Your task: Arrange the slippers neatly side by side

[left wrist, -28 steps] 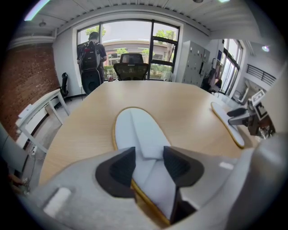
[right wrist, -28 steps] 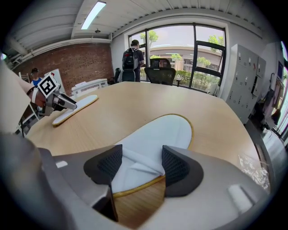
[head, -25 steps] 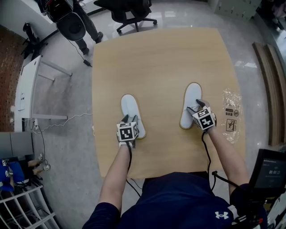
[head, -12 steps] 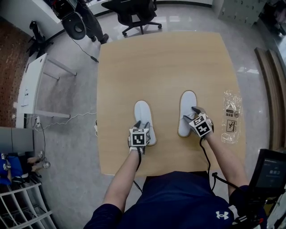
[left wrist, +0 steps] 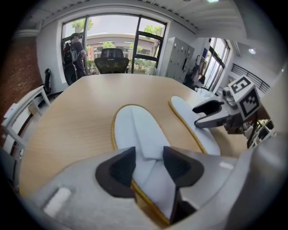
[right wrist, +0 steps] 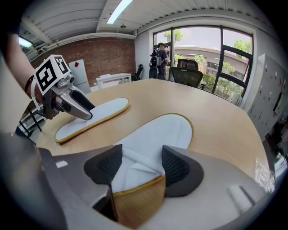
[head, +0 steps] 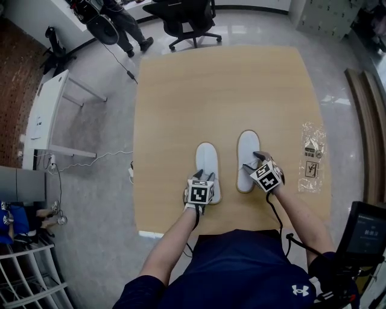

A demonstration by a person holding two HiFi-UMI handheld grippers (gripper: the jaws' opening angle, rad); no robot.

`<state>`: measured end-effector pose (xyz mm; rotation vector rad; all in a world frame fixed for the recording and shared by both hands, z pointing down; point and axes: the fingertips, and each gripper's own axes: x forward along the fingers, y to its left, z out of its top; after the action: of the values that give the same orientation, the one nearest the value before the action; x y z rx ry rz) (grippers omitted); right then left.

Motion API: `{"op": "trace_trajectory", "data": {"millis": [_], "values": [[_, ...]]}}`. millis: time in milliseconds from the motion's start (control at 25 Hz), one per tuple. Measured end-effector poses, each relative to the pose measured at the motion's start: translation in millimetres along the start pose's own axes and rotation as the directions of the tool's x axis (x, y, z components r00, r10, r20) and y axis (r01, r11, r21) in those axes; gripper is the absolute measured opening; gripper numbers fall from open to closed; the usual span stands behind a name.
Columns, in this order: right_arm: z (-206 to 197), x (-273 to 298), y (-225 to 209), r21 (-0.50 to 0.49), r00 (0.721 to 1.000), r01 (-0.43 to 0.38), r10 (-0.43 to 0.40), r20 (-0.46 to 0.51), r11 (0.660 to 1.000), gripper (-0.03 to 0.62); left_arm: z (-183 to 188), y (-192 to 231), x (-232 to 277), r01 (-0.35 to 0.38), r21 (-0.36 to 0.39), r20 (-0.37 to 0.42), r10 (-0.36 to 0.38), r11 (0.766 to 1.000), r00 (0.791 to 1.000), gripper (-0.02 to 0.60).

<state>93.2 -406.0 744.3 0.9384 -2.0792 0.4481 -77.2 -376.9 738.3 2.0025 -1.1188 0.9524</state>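
Two flat white slippers with yellow edging lie close together, toes pointing away, near the front edge of the wooden table (head: 217,90). My left gripper (head: 202,177) is shut on the heel of the left slipper (head: 207,160); in the left gripper view the white fabric (left wrist: 135,130) is bunched between the pads of that gripper (left wrist: 148,164). My right gripper (head: 251,164) is shut on the heel of the right slipper (head: 247,154); its upper (right wrist: 157,134) folds up between the pads of the right gripper (right wrist: 141,164). A narrow strip of table separates the slippers.
A crinkled clear plastic bag (head: 312,158) lies at the table's right edge. An office chair (head: 181,15) and a standing person (head: 114,18) are beyond the far edge. A white desk (head: 45,114) stands left and a dark screen (head: 362,232) at lower right.
The left gripper has slid the left slipper to the right, toward the other one. The right slipper has shifted slightly left, so the gap between them has roughly halved.
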Motion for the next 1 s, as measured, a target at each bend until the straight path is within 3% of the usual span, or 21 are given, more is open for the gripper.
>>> {"op": "trace_trajectory", "data": {"millis": [200, 560, 1000], "values": [[-0.6, -2.1, 19.7, -0.034, 1.000, -0.029, 0.029, 0.001, 0.999, 0.285, -3.9, -18.0, -1.3, 0.022, -0.050, 0.003, -0.022, 0.998, 1.000, 0.193], [-4.0, -7.6, 54.7, -0.095, 0.996, -0.085, 0.084, -0.010, 0.992, 0.287, -16.4, -51.9, -3.4, 0.083, -0.009, -0.015, -0.083, 0.997, 0.996, 0.193], [-9.8, -13.8, 67.1, -0.075, 0.997, -0.081, 0.081, -0.003, 0.994, 0.285, -16.8, -52.0, -5.4, 0.095, -0.014, -0.010, -0.095, 0.995, 0.995, 0.179]]}}
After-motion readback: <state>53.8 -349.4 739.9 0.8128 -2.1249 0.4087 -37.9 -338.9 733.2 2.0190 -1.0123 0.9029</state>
